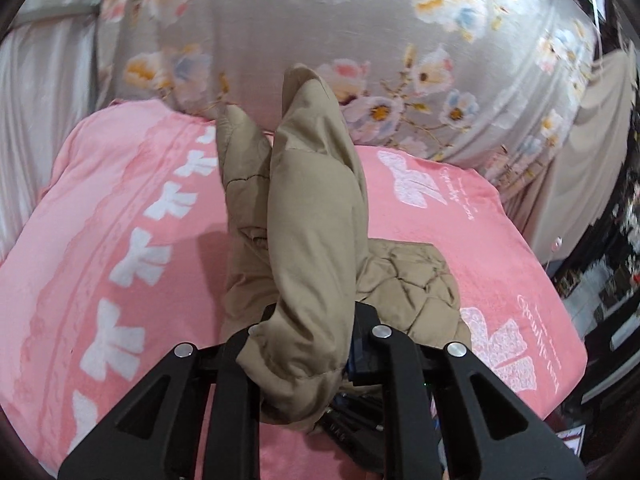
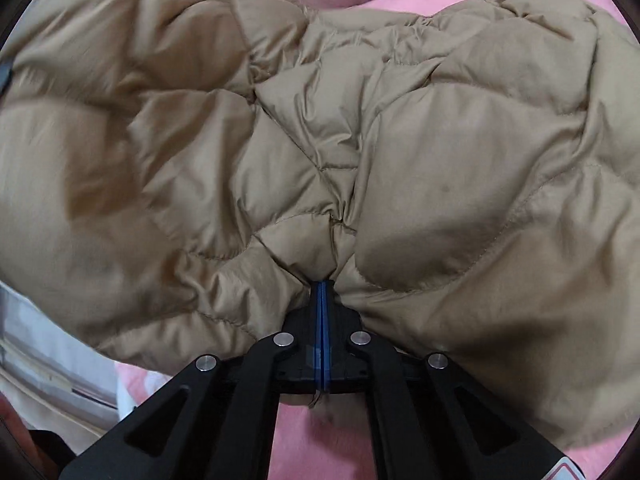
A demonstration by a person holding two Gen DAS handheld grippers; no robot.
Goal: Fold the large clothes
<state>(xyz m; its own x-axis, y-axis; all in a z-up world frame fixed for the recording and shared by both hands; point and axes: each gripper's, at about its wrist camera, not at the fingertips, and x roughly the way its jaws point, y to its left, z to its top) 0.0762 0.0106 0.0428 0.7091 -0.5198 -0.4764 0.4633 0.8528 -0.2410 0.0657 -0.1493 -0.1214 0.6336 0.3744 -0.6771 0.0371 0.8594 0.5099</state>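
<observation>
Jacket (image 2: 320,140), tan and puffy, sits on the pink blanket (image 1: 100,220) on the bed, both hand-held grippers, left (image 1: 308,320) and right (image 2: 322,292), clamped on bunched fabric, seemingly to carry over a fold.

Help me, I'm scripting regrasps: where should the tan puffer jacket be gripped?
Take the tan puffer jacket at a thin stitched seam near its edge, coming in level from the side, as the right gripper does; the puffed panels are probably too thick and slippery.
</observation>
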